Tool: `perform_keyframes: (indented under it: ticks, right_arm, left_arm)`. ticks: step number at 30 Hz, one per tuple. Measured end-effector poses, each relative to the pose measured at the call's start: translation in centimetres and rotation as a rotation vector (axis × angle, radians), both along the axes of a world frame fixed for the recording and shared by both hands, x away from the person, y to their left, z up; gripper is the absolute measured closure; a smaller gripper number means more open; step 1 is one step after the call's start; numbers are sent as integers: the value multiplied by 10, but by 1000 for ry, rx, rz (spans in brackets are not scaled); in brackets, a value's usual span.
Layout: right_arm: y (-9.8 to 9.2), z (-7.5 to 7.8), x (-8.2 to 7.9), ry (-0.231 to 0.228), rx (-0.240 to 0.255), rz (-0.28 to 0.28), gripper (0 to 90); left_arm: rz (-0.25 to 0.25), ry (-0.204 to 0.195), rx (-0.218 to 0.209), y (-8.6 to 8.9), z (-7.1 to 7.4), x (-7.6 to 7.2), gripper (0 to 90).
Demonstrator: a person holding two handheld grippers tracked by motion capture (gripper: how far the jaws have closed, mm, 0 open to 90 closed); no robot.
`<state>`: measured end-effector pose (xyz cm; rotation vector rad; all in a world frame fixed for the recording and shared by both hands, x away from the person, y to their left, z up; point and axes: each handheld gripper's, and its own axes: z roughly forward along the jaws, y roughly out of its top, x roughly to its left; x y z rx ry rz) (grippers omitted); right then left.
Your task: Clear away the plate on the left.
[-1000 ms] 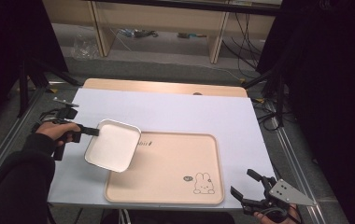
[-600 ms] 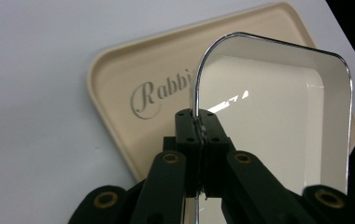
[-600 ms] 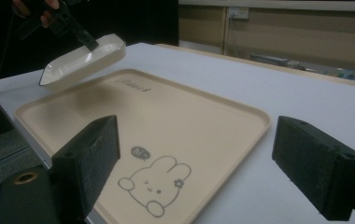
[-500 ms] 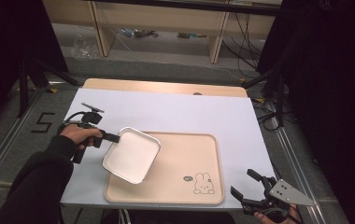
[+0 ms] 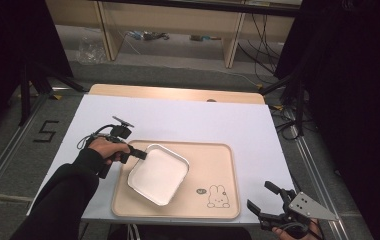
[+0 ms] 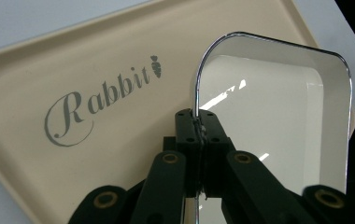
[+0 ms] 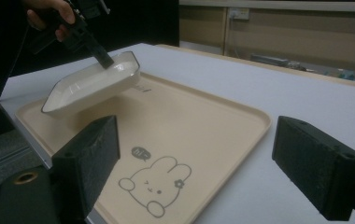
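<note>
A white rectangular dish (image 5: 159, 173) hangs tilted above the left half of a beige tray (image 5: 213, 165) printed with a rabbit. My left gripper (image 5: 140, 154) is shut on the dish's rim at its near-left corner; in the left gripper view the jaws pinch the metal-edged rim (image 6: 197, 122), with the word "Rabbit" on the tray (image 6: 96, 70) behind. In the right gripper view the dish (image 7: 91, 84) floats clear of the tray (image 7: 213, 121). My right gripper (image 5: 271, 203) stays open off the table's front right corner, its pads (image 7: 89, 154) wide apart and empty.
A white mat (image 5: 203, 120) covers the wooden table. Shelving and cables stand on the floor behind the table. A "5" mark (image 5: 45, 131) lies on the floor at left. Dark drapes flank both sides.
My left gripper has carried the dish rightward from the table's left side to above the tray's left half. The right gripper has held still.
</note>
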<state>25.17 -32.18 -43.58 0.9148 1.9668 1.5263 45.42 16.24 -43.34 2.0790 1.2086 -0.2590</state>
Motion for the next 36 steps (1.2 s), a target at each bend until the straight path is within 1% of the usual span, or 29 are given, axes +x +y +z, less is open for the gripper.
perform_keyframes:
  ticks: [1,2,3,4,5,6,7,8,12,13,15,16,17,18,19,20,23,24,25,27,28,29,30,31,32,33,34,35,36]
  right_arm:
    - [0,0,0,0,0,0,158]
    - [0,0,0,2,1,1,158]
    - [0,0,0,1,0,1,158]
    - [0,0,0,5,1,1,158]
    - [0,0,0,1,0,2,158]
    - [0,0,0,2,0,1,158]
    - [0,0,0,1,-1,2,158]
    - [0,0,0,6,2,2,158]
    - [0,0,0,1,0,1,158]
    - [0,0,0,-1,0,1,158]
    - [0,0,0,-3,0,1,158]
    - [0,0,0,-3,-1,2,158]
    - [2,-1,1,-28,25,-17,158]
    - [2,-1,1,-28,25,-17,158]
    - [0,0,0,-2,0,2,158]
    - [1,0,0,-16,10,-3,158]
    - [1,-1,1,-9,22,4,158]
    - [0,0,1,5,10,21,158]
    - [0,0,1,1,11,13,158]
    - [0,0,0,0,4,4,158]
    - [0,-1,1,-7,19,7,158]
    - [0,-1,1,-4,18,6,158]
    - [0,-1,1,-5,22,5,158]
    - [0,-1,1,-10,23,4,158]
    - [0,-1,1,-10,23,4,158]
    - [0,0,-1,8,22,4,158]
    - [0,1,-2,27,3,6,158]
    - [2,-1,-1,30,48,15,158]
    - [2,-1,-1,31,48,15,158]
  left_arm:
    - [-25,-2,19,0,0,1,879]
    - [0,1,-2,-4,-1,0,879]
    - [-4,1,-1,-6,-1,0,880]
    - [-26,-1,4,-7,-1,1,880]
    - [-11,4,-10,-11,-1,0,880]
    - [-16,4,-6,-13,-1,0,880]
    - [-55,2,16,-13,-2,2,880]
    - [-32,3,3,-17,-3,1,880]
    - [-44,16,7,-28,-6,0,880]
    - [-81,21,23,-28,-7,1,879]
    - [-89,18,27,-33,-8,2,880]
    - [-70,26,11,-37,-9,1,879]
    - [-87,11,27,-38,-9,1,879]
    - [-93,16,29,-40,-9,1,879]
    - [-98,23,25,-41,-10,1,879]
    - [-102,23,32,-43,-11,1,880]
    - [-114,28,35,-49,-13,1,878]
    - [-83,34,14,-53,-14,0,877]
    - [-120,28,36,-52,-15,2,877]
    - [-109,26,30,-55,-17,2,877]
    - [-106,24,32,-57,-17,1,876]
    - [-94,32,20,-59,-18,0,873]
    - [-92,31,24,-60,-19,0,869]
    - [-113,27,43,-58,-20,1,867]
    - [-105,28,37,-59,-21,0,867]
    - [-124,27,48,-58,-22,1,868]
    - [-115,31,45,-60,-22,0,869]
    - [-118,31,50,-60,-22,-1,870]
    - [-122,34,53,-61,-23,-2,870]
